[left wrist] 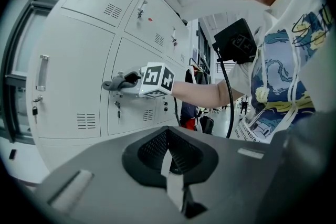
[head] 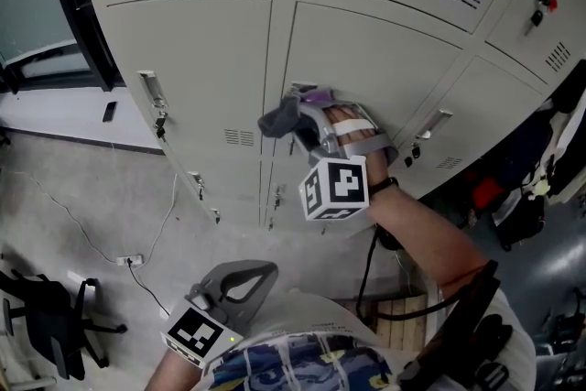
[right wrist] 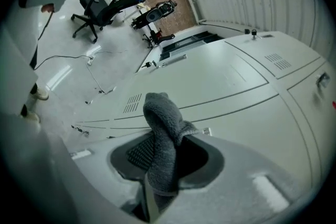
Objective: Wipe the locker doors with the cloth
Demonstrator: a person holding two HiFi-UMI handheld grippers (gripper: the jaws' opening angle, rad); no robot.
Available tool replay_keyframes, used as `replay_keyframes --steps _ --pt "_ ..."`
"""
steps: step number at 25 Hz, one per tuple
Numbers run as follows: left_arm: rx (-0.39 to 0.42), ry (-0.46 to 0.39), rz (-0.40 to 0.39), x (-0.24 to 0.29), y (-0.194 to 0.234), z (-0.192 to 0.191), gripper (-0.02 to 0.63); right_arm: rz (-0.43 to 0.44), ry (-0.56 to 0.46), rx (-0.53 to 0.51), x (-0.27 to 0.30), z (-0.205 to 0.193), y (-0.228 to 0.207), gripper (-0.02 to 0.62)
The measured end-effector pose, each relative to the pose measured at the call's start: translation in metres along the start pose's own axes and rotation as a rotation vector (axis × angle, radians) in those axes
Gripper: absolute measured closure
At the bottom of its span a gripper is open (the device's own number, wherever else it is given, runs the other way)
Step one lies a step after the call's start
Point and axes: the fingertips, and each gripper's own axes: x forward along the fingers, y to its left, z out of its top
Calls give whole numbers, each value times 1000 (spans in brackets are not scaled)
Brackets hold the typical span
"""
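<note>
Pale grey locker doors (head: 366,59) fill the head view. My right gripper (head: 300,110) is shut on a dark grey cloth (head: 279,119), held against the lower left part of the middle door. In the right gripper view the cloth (right wrist: 163,134) sticks up from between the jaws of the right gripper (right wrist: 157,170), with the door (right wrist: 220,81) just beyond. My left gripper (head: 256,272) hangs low near the person's torso, shut on nothing. The left gripper view has the left gripper (left wrist: 169,165) below and the cloth (left wrist: 118,82) on the lockers further off.
Metal door handles (head: 153,96) (head: 436,123) stick out from the lockers. A power strip with its cable (head: 133,261) lies on the floor, with an office chair (head: 46,316) at the lower left. Dark bags (head: 513,188) hang at the right.
</note>
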Motion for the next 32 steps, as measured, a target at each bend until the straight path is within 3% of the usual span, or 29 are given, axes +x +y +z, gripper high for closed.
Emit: replay_keyframes --steps 6,11,16,24,32 --pt "-9 9 9 -2 0 -4 604 134 -26 99 12 -5 32 483" --pt "-10 10 10 -2 -2 -3 604 74 -92 161 -9 -7 24 483" --pt "-2 18 2 -1 -2 -3 604 87 -30 196 -20 -40 46 483" --pt "15 32 -15 4 -6 -1 604 172 34 49 6 -55 102 483" --pt "-4 42 16 0 0 -4 604 131 -7 -19 37 -32 121 483"
